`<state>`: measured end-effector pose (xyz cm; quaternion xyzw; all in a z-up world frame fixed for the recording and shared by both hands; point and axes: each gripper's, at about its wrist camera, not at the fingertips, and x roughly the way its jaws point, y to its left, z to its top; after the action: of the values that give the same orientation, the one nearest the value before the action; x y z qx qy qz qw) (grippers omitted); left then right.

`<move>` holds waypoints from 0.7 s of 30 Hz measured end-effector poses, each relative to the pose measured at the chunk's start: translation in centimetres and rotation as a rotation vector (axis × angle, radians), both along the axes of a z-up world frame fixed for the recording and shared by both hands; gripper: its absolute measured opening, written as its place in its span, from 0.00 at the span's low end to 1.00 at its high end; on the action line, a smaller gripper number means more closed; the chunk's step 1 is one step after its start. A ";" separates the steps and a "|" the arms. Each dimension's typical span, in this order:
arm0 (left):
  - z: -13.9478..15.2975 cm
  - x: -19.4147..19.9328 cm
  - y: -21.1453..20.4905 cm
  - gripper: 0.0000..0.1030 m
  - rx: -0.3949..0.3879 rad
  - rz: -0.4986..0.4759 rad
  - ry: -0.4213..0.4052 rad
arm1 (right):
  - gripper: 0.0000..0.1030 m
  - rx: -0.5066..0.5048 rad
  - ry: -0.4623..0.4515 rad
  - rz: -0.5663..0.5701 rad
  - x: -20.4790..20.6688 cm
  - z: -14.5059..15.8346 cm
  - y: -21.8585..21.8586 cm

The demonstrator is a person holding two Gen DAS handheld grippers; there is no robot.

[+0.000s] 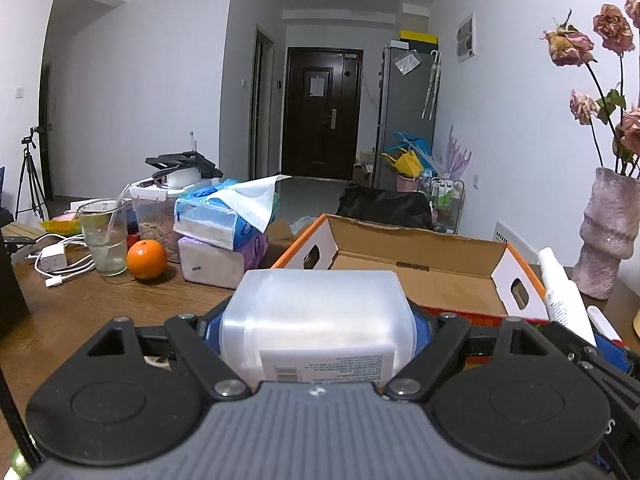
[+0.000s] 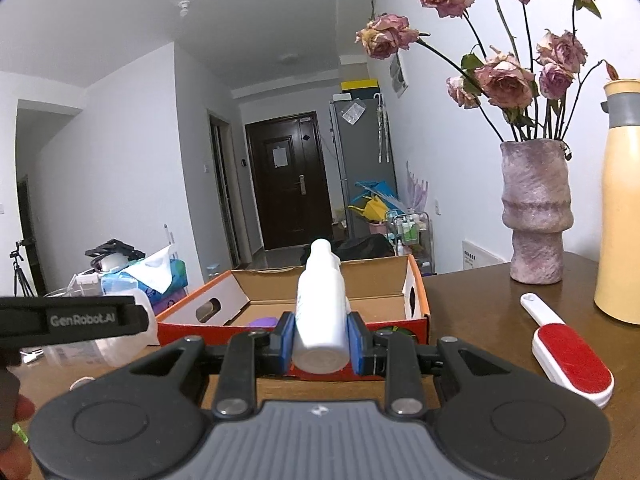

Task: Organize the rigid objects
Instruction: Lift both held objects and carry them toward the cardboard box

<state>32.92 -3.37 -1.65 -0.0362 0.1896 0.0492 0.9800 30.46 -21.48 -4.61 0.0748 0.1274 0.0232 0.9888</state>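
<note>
My left gripper [image 1: 318, 320] is shut on a translucent white plastic container [image 1: 320, 312], which lies sideways between the blue pads, label toward me. My right gripper [image 2: 321, 340] is shut on a white spray bottle [image 2: 320, 312] that points forward, nozzle away. Both hover just in front of an open cardboard box [image 1: 420, 240] with orange edges and a red front, also in the right wrist view [image 2: 376, 276]. A small purple thing [image 2: 262, 322] lies inside the box. The spray bottle [image 1: 560, 292] shows at the right of the left wrist view. The left gripper's finger [image 2: 72, 316] shows at the left of the right wrist view.
On the wooden table [image 1: 100, 312] stand a glass [image 1: 102, 240], an orange [image 1: 147, 259], tissue packs [image 1: 224, 220] and charger cables [image 1: 56, 260] at left. A pink vase of dried roses [image 2: 536, 216], a yellow flask [image 2: 620, 220] and a red lint brush [image 2: 568, 356] are at right.
</note>
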 end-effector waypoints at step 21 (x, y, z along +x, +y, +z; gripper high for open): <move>0.9 6.7 -1.6 0.81 0.010 -0.026 -0.053 | 0.26 -0.021 -0.012 -0.021 6.0 0.7 -0.8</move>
<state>39.62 -4.95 -0.74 -0.0300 0.1635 0.0366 0.9854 36.42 -22.26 -3.88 0.0657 0.1210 0.0119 0.9904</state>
